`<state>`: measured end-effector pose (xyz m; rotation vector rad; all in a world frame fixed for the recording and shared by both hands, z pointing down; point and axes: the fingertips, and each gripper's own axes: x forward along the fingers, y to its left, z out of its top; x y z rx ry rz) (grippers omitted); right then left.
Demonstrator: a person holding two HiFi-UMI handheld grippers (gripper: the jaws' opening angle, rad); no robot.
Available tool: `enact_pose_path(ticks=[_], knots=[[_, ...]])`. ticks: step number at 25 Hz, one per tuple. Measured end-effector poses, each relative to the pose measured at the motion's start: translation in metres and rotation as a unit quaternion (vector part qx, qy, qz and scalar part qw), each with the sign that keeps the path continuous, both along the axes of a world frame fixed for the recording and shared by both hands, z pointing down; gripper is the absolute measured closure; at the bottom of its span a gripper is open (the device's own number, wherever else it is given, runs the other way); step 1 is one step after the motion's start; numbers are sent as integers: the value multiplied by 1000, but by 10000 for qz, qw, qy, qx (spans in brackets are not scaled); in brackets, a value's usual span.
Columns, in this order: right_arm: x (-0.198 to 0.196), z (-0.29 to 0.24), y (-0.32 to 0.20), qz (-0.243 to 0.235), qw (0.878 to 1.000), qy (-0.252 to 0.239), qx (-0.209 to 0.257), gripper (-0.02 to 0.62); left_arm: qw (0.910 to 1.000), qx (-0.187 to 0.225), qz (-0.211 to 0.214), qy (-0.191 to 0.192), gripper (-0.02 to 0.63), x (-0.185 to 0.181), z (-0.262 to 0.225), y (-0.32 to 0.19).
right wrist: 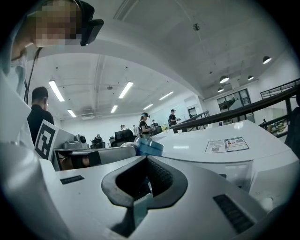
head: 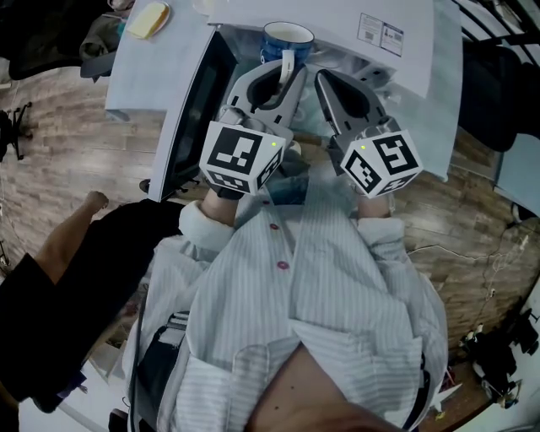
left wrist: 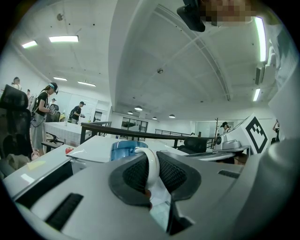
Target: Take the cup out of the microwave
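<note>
A blue cup (head: 287,37) with a white handle (head: 287,66) hangs in the air in front of the white microwave (head: 346,21), about level with its top. My left gripper (head: 283,74) is shut on the handle. In the left gripper view the handle (left wrist: 150,164) runs down between the dark pads (left wrist: 171,174), with the cup (left wrist: 123,149) just beyond them. My right gripper (head: 321,78) sits close to the right of the cup, jaws together and holding nothing. In the right gripper view the cup (right wrist: 149,146) shows to the left of the fingertips (right wrist: 161,178).
The microwave door (head: 187,114) stands open to the left. A plate with a yellow item (head: 149,18) lies on the surface at the back left. Another person's arm (head: 72,240) reaches in at the left. Cables (head: 498,363) lie on the wooden floor at the right.
</note>
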<state>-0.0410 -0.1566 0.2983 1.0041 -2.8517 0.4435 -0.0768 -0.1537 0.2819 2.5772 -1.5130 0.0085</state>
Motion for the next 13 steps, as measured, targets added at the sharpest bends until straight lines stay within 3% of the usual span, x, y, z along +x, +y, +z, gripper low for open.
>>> enact_pose_path(ticks=[13], knots=[[-1, 8, -1, 32, 10000, -8, -90, 561, 9999, -120, 2, 8, 551, -3, 10, -1]])
